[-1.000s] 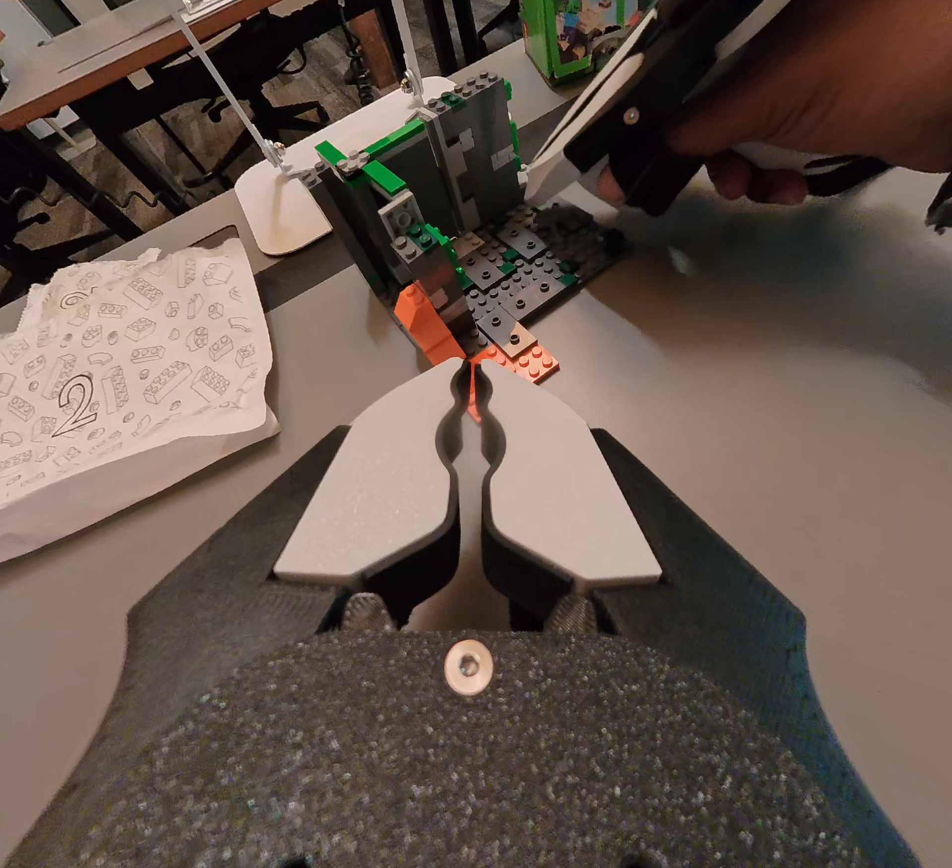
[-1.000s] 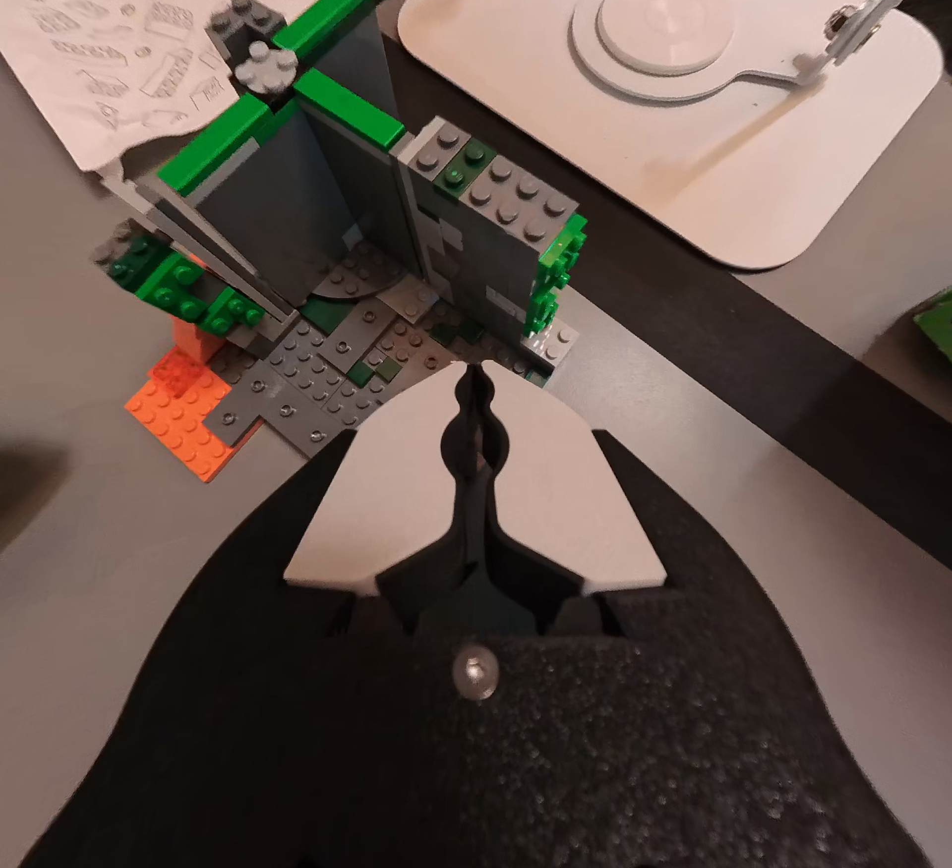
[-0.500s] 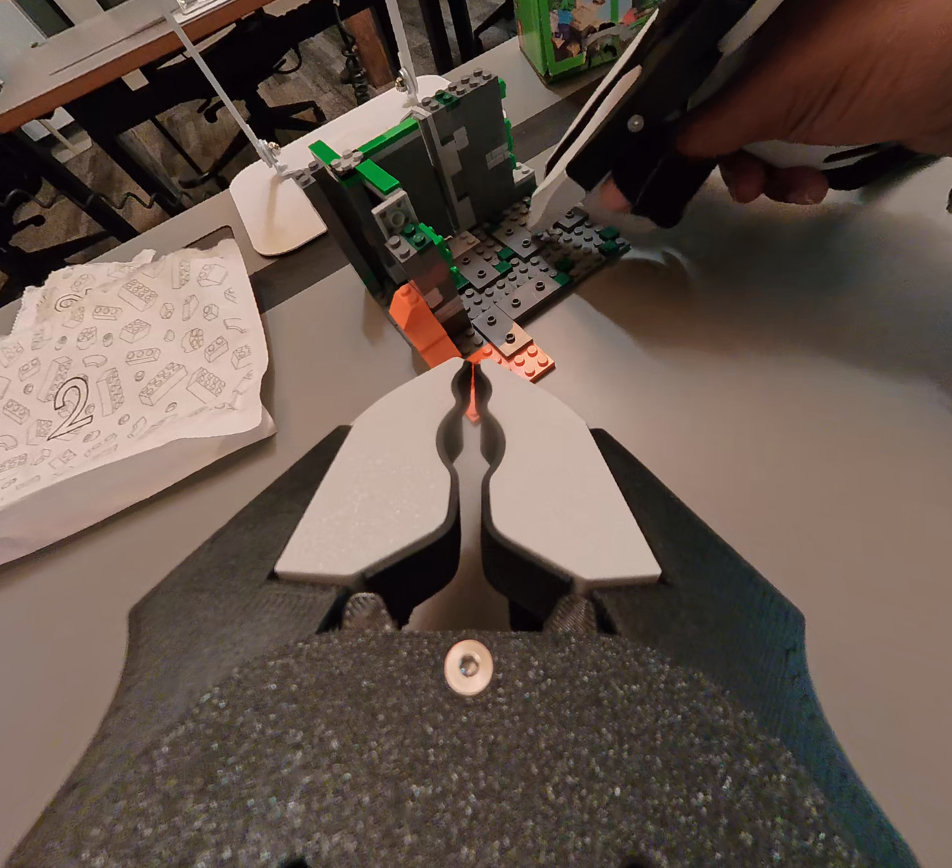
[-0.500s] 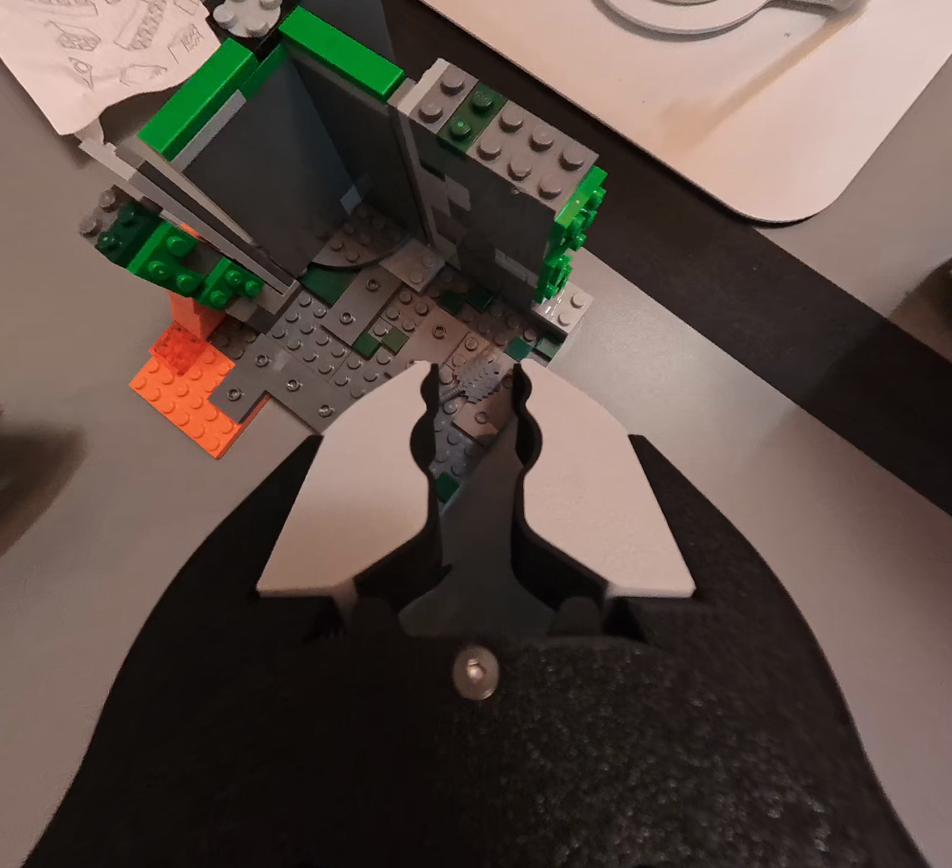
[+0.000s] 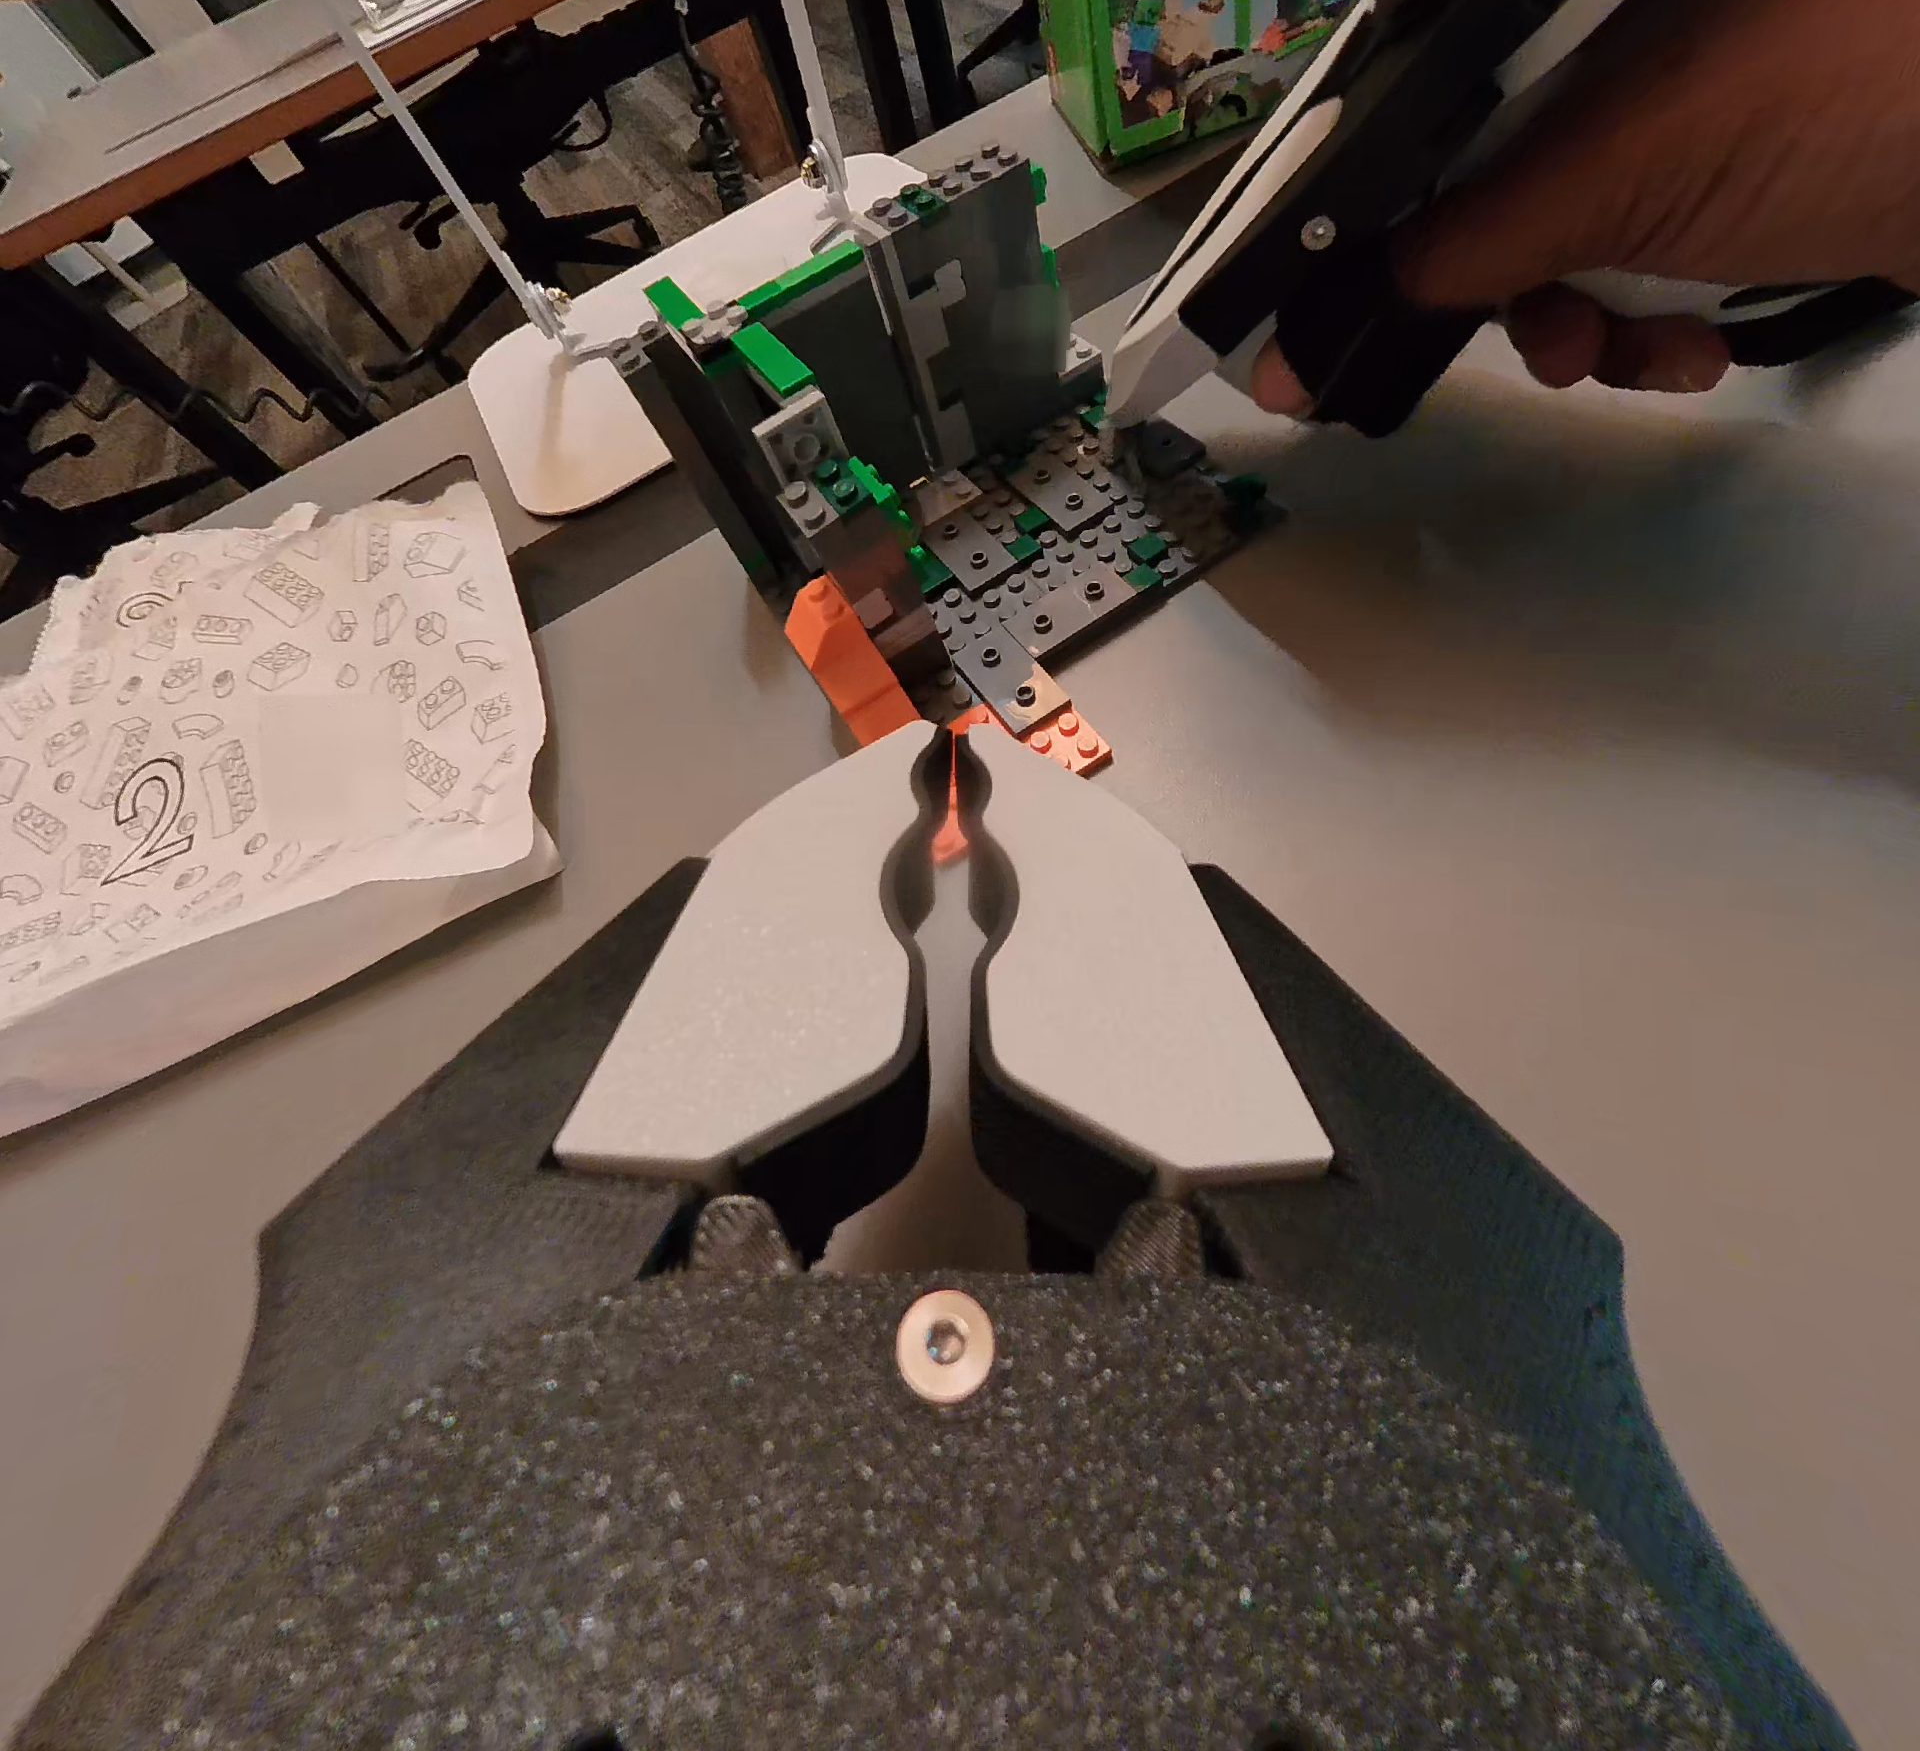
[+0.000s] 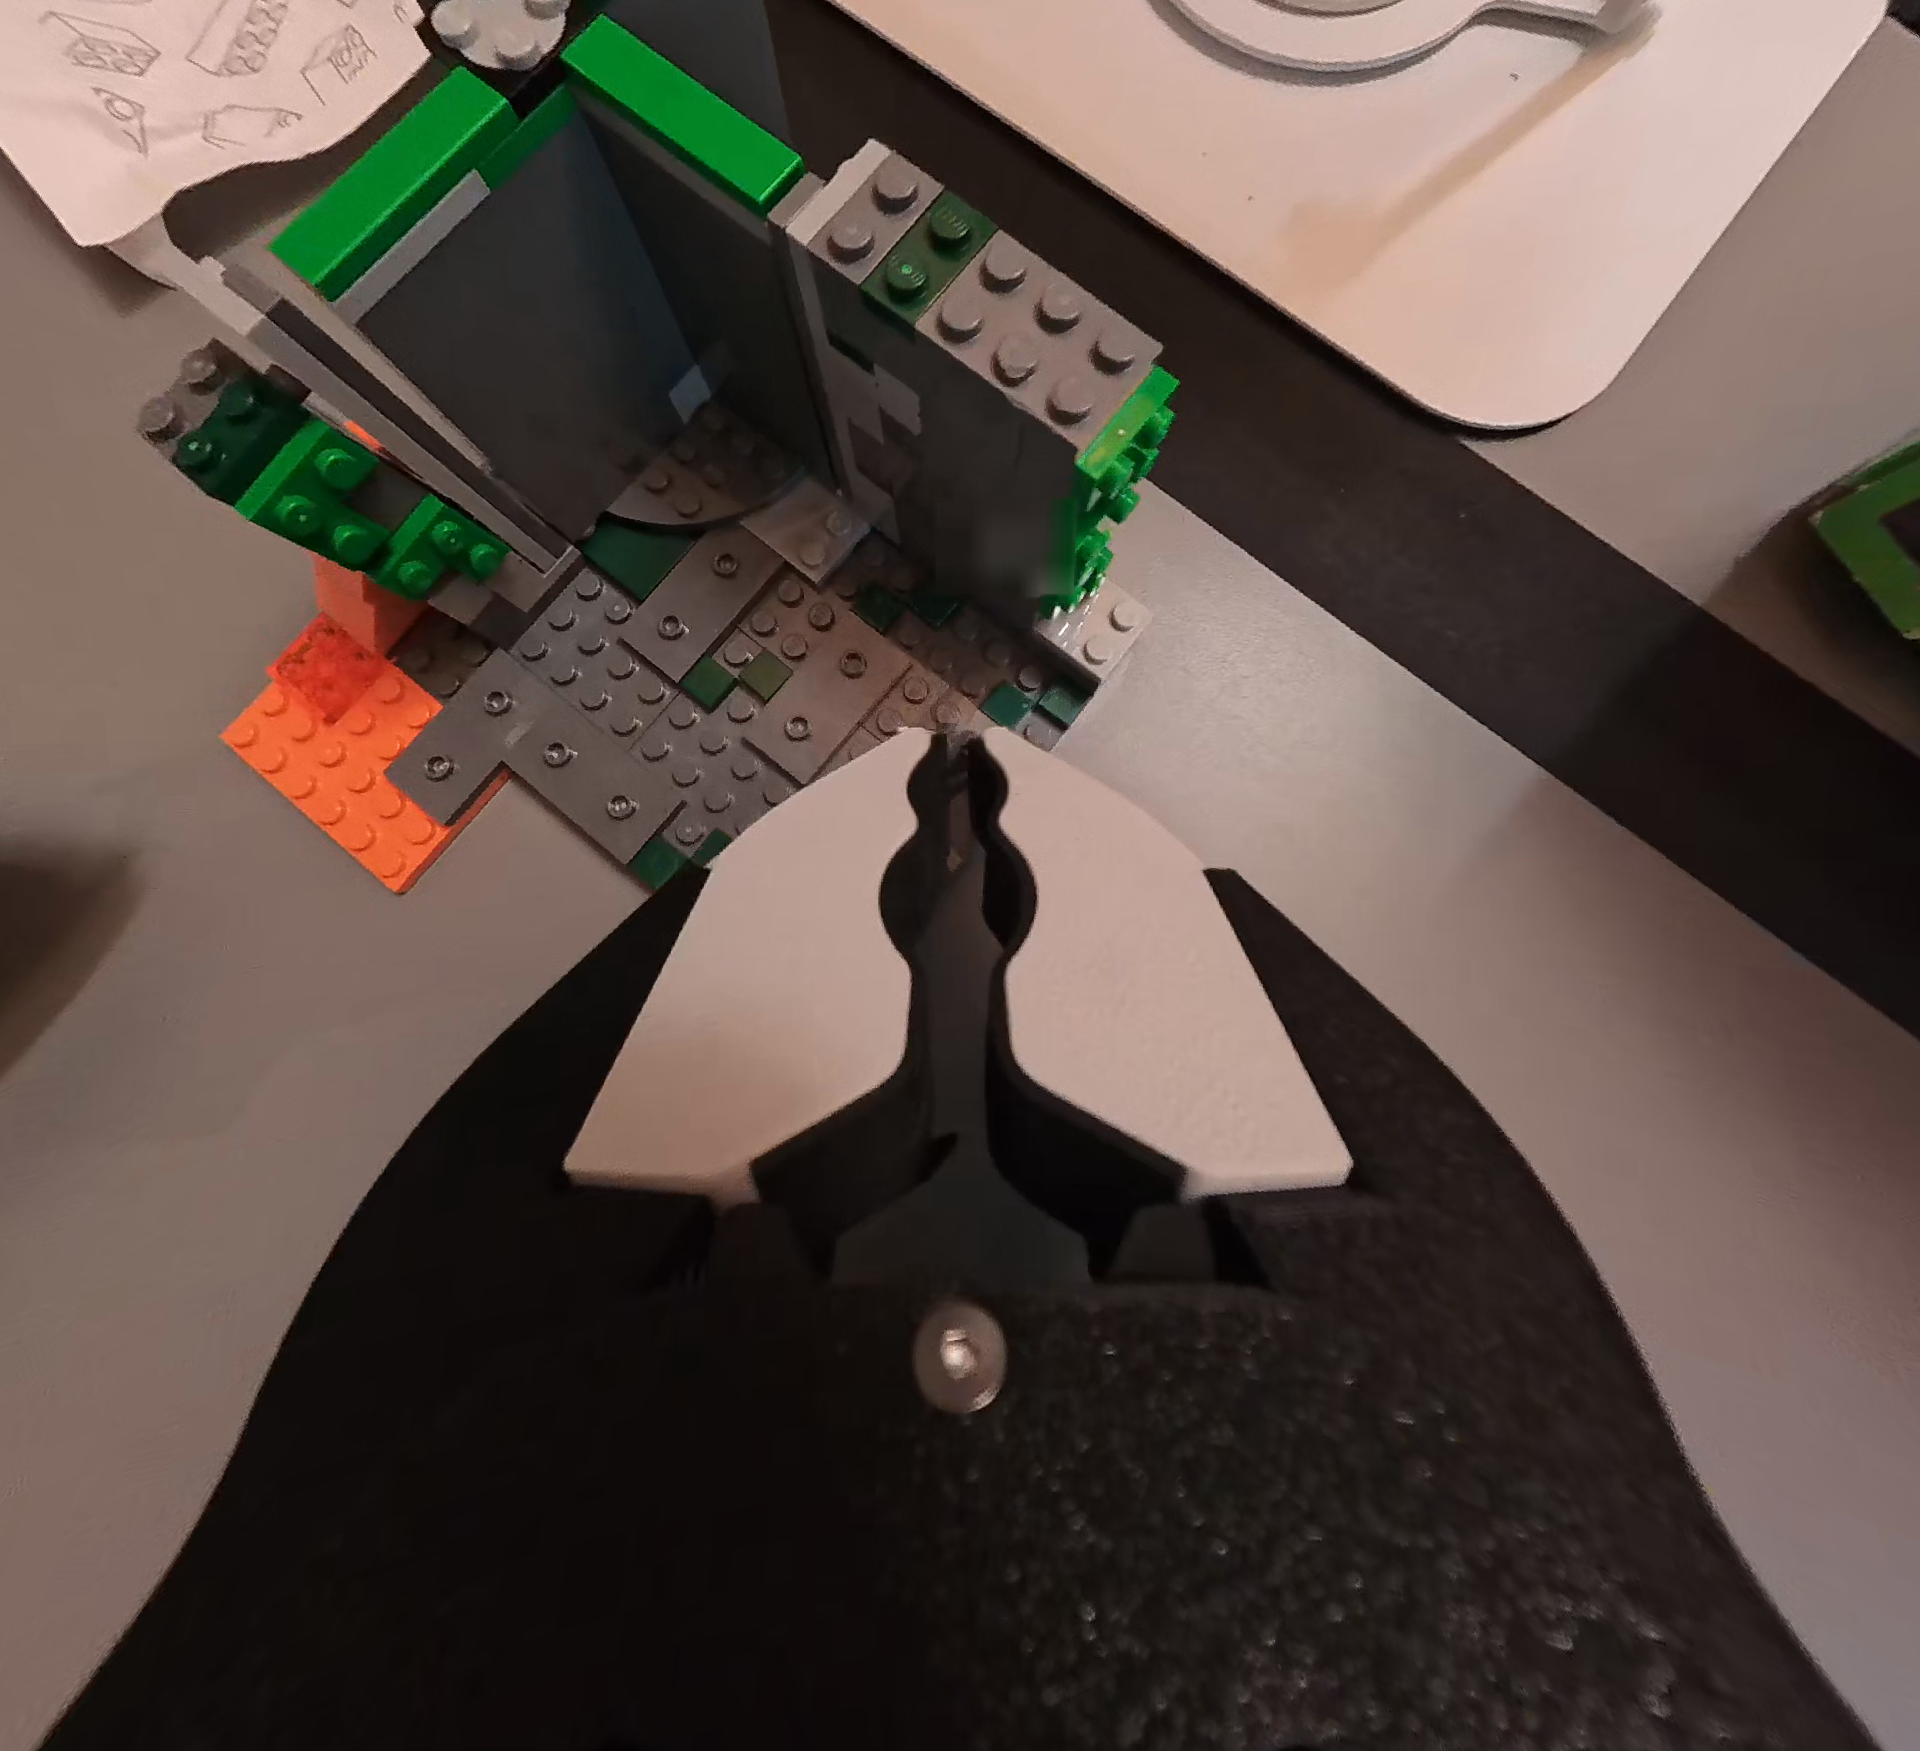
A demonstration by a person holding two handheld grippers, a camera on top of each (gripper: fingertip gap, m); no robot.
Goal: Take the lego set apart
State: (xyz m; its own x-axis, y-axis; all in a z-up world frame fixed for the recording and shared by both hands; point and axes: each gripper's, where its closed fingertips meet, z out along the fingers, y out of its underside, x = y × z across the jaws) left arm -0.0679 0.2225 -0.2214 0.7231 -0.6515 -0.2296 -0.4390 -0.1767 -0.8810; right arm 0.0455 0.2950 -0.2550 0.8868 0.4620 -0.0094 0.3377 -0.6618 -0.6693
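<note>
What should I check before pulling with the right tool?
1. Left tool shut on the orange plate to anchor the model: ok.
2. Right tool closed at the near edge of the grey base: ok.
3. Right tool actually gripping a piece: cannot tell, its tips hide the contact.
4. Tall walls upright on the base: ok.
5. Paper bag and white stand base away from both tools: ok.
</note>
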